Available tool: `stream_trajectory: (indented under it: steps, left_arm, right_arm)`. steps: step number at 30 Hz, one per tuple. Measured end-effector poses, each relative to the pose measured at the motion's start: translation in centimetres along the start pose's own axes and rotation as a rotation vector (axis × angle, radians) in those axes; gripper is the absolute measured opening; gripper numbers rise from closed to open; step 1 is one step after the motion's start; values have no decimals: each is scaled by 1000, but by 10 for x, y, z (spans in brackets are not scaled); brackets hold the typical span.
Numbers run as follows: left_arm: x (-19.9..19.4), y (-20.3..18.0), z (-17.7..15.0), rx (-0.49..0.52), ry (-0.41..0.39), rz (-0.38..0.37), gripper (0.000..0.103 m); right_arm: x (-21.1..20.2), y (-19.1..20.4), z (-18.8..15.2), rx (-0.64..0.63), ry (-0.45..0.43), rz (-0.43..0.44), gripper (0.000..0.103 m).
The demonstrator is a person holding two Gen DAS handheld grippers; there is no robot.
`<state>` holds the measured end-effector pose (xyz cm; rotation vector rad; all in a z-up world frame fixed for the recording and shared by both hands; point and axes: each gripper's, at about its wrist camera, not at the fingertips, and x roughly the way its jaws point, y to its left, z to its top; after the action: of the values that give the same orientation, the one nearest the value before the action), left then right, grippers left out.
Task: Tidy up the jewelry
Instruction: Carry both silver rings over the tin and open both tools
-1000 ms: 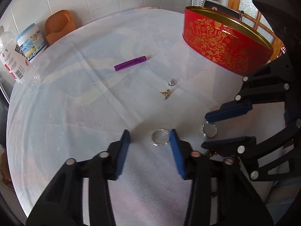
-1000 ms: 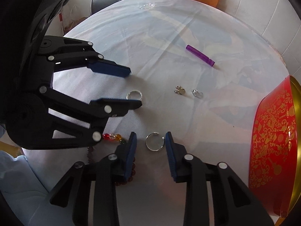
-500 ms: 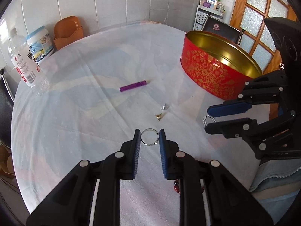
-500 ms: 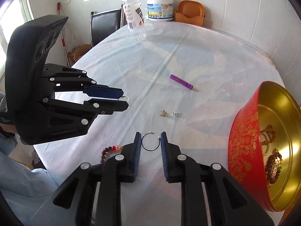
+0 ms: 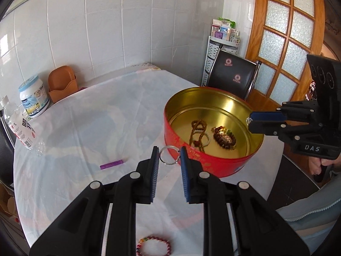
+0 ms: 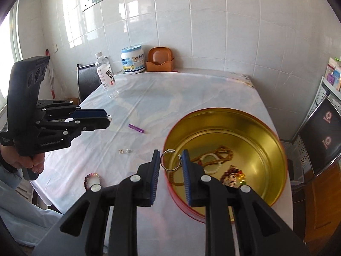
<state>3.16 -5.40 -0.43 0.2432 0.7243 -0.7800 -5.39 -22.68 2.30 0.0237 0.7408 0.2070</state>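
My left gripper (image 5: 169,156) is shut on a silver ring (image 5: 168,155), held in the air just short of the near rim of the red tin (image 5: 213,164). My right gripper (image 6: 171,160) is shut on a second silver ring (image 6: 170,159), held above the tin's left rim (image 6: 170,132). The tin holds bead necklaces (image 6: 213,160) and a bracelet (image 5: 224,137). On the white tablecloth lie a red bead bracelet (image 5: 153,245), two small earrings (image 6: 125,151) and a purple tube (image 5: 111,164).
A water bottle (image 5: 18,125), a white tub (image 5: 34,99) and an orange holder (image 5: 61,83) stand at the table's far edge by the tiled wall. A black chair (image 5: 232,77) and a wooden door (image 5: 292,32) are behind the tin.
Both grippers closed on a ring each, lifted them off the cloth and carried them up toward the red tin. The right one now hangs over the tin's rim.
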Motion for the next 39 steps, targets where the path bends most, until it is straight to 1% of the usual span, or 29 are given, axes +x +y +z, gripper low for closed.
stream_trajectory:
  steps: [3, 7, 10, 14, 17, 20, 24, 26, 27, 30, 39]
  left_arm:
    - [10, -19, 8, -9, -5, -1, 20]
    - [30, -43, 20, 9, 30, -17, 20]
    - [48, -56, 34, 37, 66, -41, 20]
    - [82, -59, 55, 68, 121, -77, 20]
    - [108, -61, 70, 126, 162, -98, 20]
    - [143, -57, 84, 171, 231, -121, 21]
    - [202, -45, 90, 158, 409, -143, 21]
    - [220, -42, 89, 159, 457, -155, 21]
    - [228, -41, 88, 160, 474, -162, 21]
    - [242, -43, 90, 178, 497, -167, 21]
    - [247, -45, 91, 207, 503, -168, 21]
  right_arm:
    - [-16, -24, -8, 0, -9, -11, 22]
    - [-18, -50, -15, 22, 1, -15, 22]
    - [-10, -63, -17, 52, 7, -6, 22]
    - [9, -78, -16, 85, 34, -11, 22]
    - [31, -91, -12, 112, 73, -34, 22]
    - [58, -107, -4, 122, 134, -58, 22]
    - [99, -132, 4, 147, 232, -86, 22]
    - [119, -143, 3, 172, 299, -65, 22]
    - [127, -145, 2, 167, 319, -71, 22]
    - [142, -144, -2, 140, 362, -84, 22]
    - [153, -144, -2, 140, 387, -75, 22]
